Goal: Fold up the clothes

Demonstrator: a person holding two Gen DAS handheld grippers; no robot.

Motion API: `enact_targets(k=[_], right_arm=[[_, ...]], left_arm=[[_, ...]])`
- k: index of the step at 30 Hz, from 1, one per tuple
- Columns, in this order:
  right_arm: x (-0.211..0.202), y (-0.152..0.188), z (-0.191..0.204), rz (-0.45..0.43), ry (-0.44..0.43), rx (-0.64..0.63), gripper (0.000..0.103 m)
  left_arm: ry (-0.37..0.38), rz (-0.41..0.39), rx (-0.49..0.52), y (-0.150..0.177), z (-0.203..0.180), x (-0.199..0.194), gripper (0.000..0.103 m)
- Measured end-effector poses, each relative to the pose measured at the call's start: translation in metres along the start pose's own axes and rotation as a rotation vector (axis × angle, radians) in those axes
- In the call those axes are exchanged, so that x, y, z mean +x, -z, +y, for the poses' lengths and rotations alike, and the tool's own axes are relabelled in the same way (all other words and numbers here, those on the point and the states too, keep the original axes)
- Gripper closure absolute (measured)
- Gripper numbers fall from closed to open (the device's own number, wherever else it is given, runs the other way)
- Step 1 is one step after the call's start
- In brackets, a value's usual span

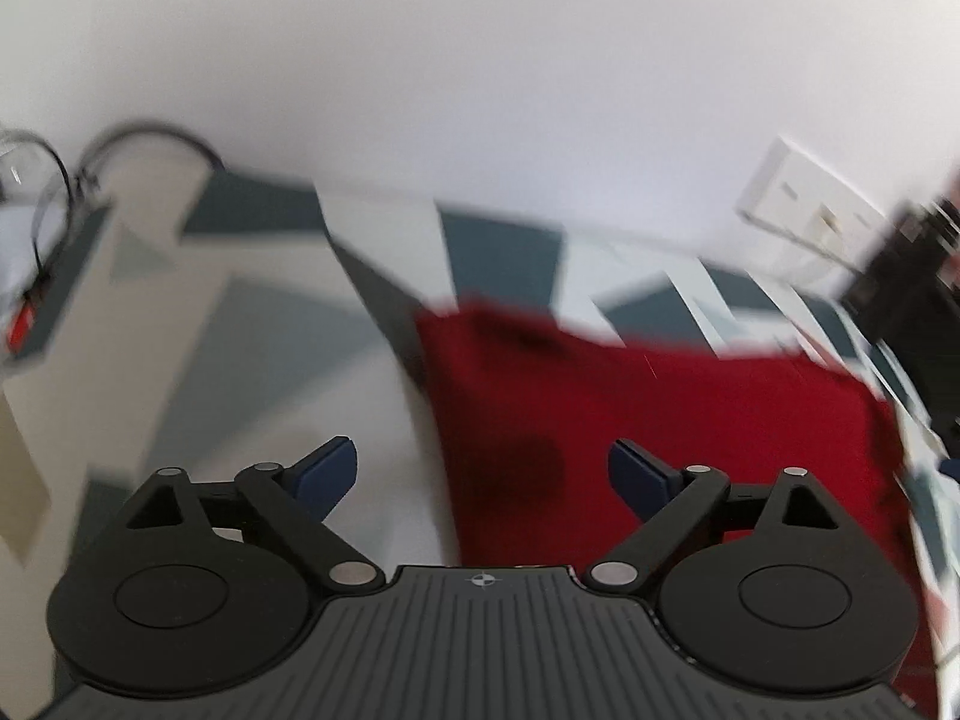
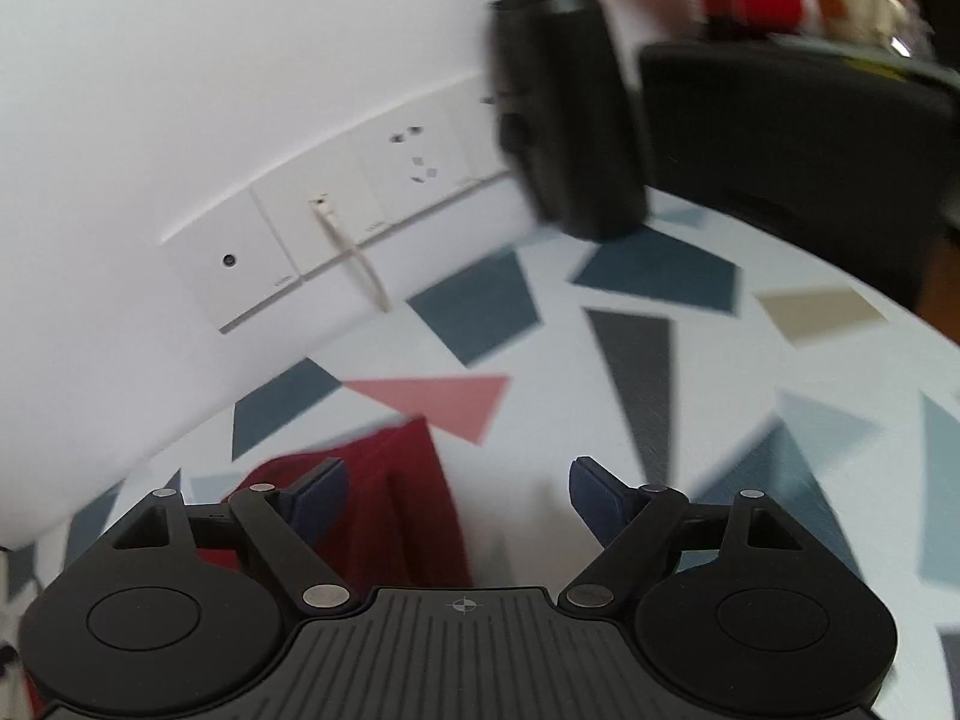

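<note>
Lying on the patterned tablecloth [image 1: 252, 324] is the task's one visible piece, a dark red garment [image 1: 660, 420] — in the left wrist view it spreads as a broad, roughly flat slab with a fairly straight left edge, though motion blur hides whether it is one layer or several. The left gripper [image 1: 483, 468] hangs over that left edge, jaws spread wide and holding nothing. In the right wrist view the red cloth shows only as a narrow strip low at the left, and the right gripper [image 2: 459, 492] is likewise released and empty, its left finger over the cloth, its right over bare tablecloth.

This fits two stages: a garment spread for folding, or one already folded with both claws let go. I cannot settle which. Any further fold would, I judge, need each claw to close on an edge or corner.

As for containers, a black bottle [image 2: 564, 102] stands upright near the wall sockets [image 2: 336, 228], capped — its contents are hidden. A red and a cream vessel blur behind it.
</note>
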State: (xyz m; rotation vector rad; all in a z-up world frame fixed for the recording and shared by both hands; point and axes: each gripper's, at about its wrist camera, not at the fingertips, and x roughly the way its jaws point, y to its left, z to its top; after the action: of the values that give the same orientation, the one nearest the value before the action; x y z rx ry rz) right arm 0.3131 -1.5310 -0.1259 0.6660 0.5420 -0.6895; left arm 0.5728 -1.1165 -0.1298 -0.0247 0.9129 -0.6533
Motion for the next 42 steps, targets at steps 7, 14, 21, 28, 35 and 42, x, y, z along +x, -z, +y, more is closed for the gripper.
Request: enact_targets(k=[7,14,21,28,35,42], right_arm=[[-0.072,0.048,-0.045,0.062,0.017,0.004,0.012],[-0.111,0.075,-0.053,0.123,-0.026,-0.182,0.001],[-0.149,0.098,-0.066,0.139,-0.110,-0.320,0.001],[-0.169,0.139,-0.095,0.233,-0.113,-0.368,0.001],[-0.174,0.176,-0.090,0.244,-0.088,-0.465,0.001],[-0.177,0.193,-0.080,0.203,-0.022,-0.504,0.001]], left_arm=[[0.023,0.145,0.032,0.071,-0.017,-0.042,0.003],[-0.017,0.185,0.047,0.136,-0.054,-0.088,0.002],[-0.139,0.187,0.037,0.192,-0.076,-0.124,0.001],[-0.199,0.201,0.058,0.209,-0.086,-0.133,0.000],[-0.248,0.218,0.085,0.220,-0.093,-0.136,0.000],[-0.281,0.248,0.097,0.231,-0.095,-0.145,0.000]])
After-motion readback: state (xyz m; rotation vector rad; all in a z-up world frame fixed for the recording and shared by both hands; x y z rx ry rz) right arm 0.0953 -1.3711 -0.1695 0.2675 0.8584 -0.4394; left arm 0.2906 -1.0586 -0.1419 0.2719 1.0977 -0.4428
